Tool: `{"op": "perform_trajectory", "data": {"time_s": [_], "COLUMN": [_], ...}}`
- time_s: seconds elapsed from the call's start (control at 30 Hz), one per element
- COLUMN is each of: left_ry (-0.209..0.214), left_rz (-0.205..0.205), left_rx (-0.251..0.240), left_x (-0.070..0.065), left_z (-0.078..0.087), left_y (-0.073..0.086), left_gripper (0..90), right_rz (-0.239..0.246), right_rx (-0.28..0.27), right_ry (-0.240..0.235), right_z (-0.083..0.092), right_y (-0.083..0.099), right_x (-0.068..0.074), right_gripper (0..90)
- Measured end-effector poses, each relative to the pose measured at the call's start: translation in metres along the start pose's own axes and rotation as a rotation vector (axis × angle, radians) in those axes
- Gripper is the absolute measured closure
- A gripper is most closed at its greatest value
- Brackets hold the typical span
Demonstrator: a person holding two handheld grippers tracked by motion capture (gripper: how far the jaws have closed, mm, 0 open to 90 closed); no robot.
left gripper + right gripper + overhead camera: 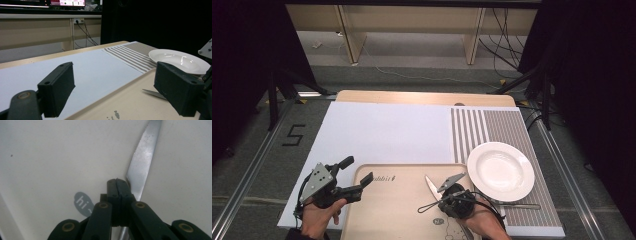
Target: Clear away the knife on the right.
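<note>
1. Black jaws of the right gripper (117, 182) are pressed flat together, pad against pad, right above the knife (143, 160). From the right gripper view I cannot tell whether they pinch the knife's neck or have shut just beside it: the blade runs up and away from their right edge, and the handle passes under the gripper.

2. If they have shut on nothing, a lift brings up an empty gripper and the knife stays on the tray (382, 210). The cause would be a closure slightly to one side of the thin metal.

3. If they do hold it, the hold sits at the narrow junction of blade and handle. The knife could swivel between the pads and droop, or slip out, because smooth steel gives little purchase.

4. A droop would send the blade tip scraping across the tray ahead of the gripper, toward the printed "hi" speech bubble (82, 203) at the jaws' left.

5. In the high view the white plate (500, 170) lies just to the right gripper's (447, 192) far right, on the striped placemat (507, 127). A swing that way with a loose knife could knock the rim.

6. The left gripper (357, 177) has its jaws spread wide and empty, hovering by the tray's left edge. Its right jaw points toward the blade (155, 93), so crowding is possible if both move inward.
</note>
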State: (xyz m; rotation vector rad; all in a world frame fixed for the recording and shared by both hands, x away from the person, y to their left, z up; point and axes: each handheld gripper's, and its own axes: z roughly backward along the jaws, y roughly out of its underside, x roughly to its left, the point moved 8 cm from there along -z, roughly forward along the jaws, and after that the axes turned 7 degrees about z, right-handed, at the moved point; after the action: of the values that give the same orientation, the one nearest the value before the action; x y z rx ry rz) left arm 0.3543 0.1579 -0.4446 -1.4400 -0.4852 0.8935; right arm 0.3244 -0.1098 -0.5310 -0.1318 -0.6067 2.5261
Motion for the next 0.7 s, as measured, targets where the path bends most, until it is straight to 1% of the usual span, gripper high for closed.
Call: {"op": "perform_trajectory", "data": {"time_s": [0.1, 0.17, 0.23, 0.27, 0.37, 0.4, 0.47, 0.5, 0.57, 0.63, 0.67, 0.7], "left_ry": [0.0, -0.007, -0.007, -0.005, -0.004, -0.004, -0.004, -0.003, -0.004, -0.004, -0.005, -0.005], "left_rz": [0.0, -0.001, -0.002, -0.002, -0.001, -0.001, -0.004, -0.006, -0.004, -0.004, -0.006, -0.006], "left_rx": [0.0, 0.006, 0.006, 0.007, 0.007, 0.007, 0.007, 0.008, 0.006, 0.005, 0.005, 0.005], "left_x": [0.0, 0.0, 0.0, 0.0, 0.0, 0.0, 0.0, 0.0, 0.0, 0.0, 0.0, 0.0], "left_z": [0.0, 0.001, 0.001, 0.001, 0.001, 0.001, 0.001, 0.001, 0.002, 0.002, 0.002, 0.002], "left_y": [0.0, 0.0, 0.0, 0.0, 0.0, 0.0, 0.0, 0.0, 0.0, -0.001, -0.001, -0.001], "left_gripper": [16.0, 16.0, 16.0, 16.0, 16.0, 16.0, 16.0, 16.0, 16.0, 16.0, 16.0, 16.0], "right_rz": [0.011, 0.026, 0.023, 0.033, 0.042, 0.042, 0.034, 0.034, 0.018, 0.021, 0.01, 0.01], "right_rx": [0.003, 0.028, 0.027, 0.028, 0.04, 0.04, 0.053, 0.053, 0.062, 0.063, 0.066, 0.066], "right_ry": [-0.001, 0.028, 0.026, 0.034, 0.049, 0.049, 0.073, 0.073, 0.08, 0.08, 0.08, 0.08], "right_z": [-0.002, -0.004, -0.004, -0.004, -0.002, -0.002, 0.0, 0.0, 0.002, 0.003, 0.004, 0.004], "right_y": [-0.001, 0.001, 0.001, 0.001, 0.003, 0.003, 0.006, 0.006, 0.01, 0.011, 0.014, 0.014], "right_x": [-0.001, -0.003, -0.004, -0.005, -0.007, -0.007, -0.01, -0.01, -0.014, -0.016, -0.017, -0.017], "right_gripper": [90.0, 90.0, 90.0, 90.0, 90.0, 90.0, 90.0, 90.0, 90.0, 90.0, 90.0, 90.0]}}
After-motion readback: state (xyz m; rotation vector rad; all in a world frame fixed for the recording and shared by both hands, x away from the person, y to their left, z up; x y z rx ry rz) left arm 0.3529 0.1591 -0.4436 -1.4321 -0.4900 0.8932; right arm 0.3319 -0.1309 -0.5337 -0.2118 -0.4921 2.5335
